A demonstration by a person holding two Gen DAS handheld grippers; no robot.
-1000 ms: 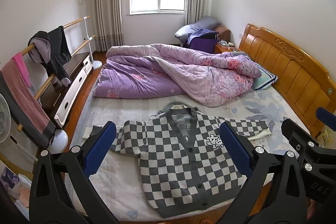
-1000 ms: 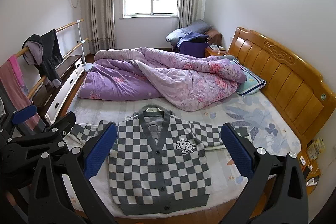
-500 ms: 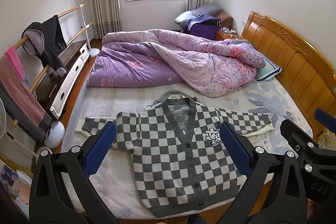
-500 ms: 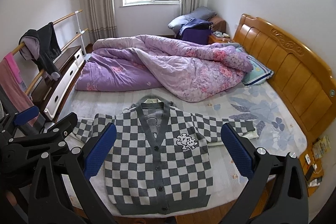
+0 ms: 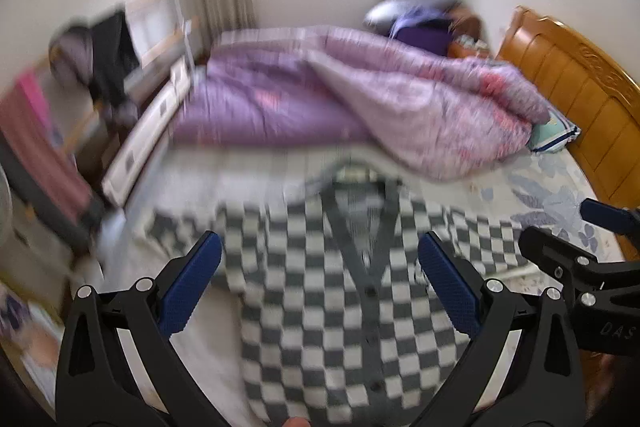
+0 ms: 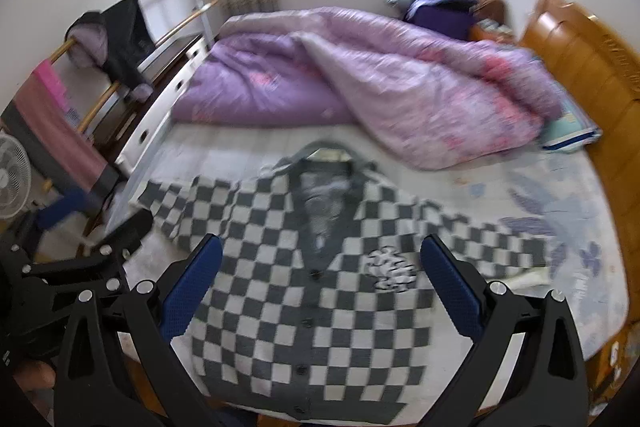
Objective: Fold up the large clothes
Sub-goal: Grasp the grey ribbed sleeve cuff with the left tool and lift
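A grey-and-white checkered cardigan [image 5: 320, 291] [image 6: 304, 291] lies flat and buttoned on the near end of the bed, front up, both sleeves spread sideways. A small white patch [image 6: 390, 269] marks its chest. My left gripper [image 5: 318, 275] hovers open above the cardigan's middle with nothing between its blue pads. My right gripper [image 6: 320, 275] is open too, above the cardigan's body, holding nothing. The other gripper shows at the right edge of the left wrist view and at the lower left of the right wrist view. Both views are motion-blurred.
A crumpled purple quilt [image 6: 360, 79] fills the far half of the bed. The wooden headboard [image 6: 580, 67] runs along the right. A clothes rail with hanging garments [image 6: 112, 39] and a white fan [image 6: 14, 177] stand at the left. A pillow [image 6: 572, 135] lies by the headboard.
Both grippers have moved forward and lower toward the cardigan, which now looks larger in each view. Both stay open. The cardigan has not moved.
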